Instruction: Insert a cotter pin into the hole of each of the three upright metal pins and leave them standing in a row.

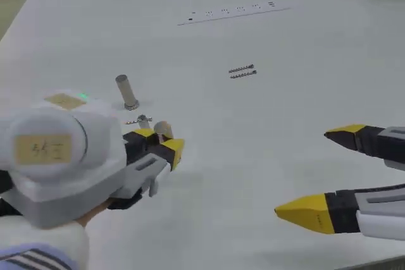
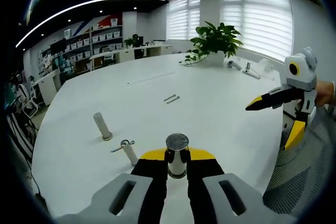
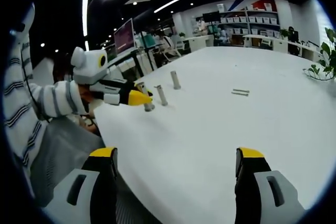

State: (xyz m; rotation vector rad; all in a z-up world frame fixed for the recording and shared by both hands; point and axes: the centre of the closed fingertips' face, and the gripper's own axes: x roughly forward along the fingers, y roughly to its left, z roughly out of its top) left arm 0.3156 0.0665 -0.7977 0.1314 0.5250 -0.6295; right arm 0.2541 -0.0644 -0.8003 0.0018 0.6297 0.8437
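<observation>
Steadies an upright metal pin (image 2: pixel 177 151) in clenched left gripper (image 1: pixel 158 143) fingers (image 2: pixel 149 177). Holds right gripper (image 1: pixel 301 171) released for cotter pins (image 1: pixel 242 71) at eleven o'clock.

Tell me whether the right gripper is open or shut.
Open. The right gripper has its two yellow-tipped jaws spread wide apart, with nothing held between them.

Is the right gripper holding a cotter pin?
No: the right gripper stands wide open with nothing between its jaws, while two cotter pins lie loose on the table.
</observation>
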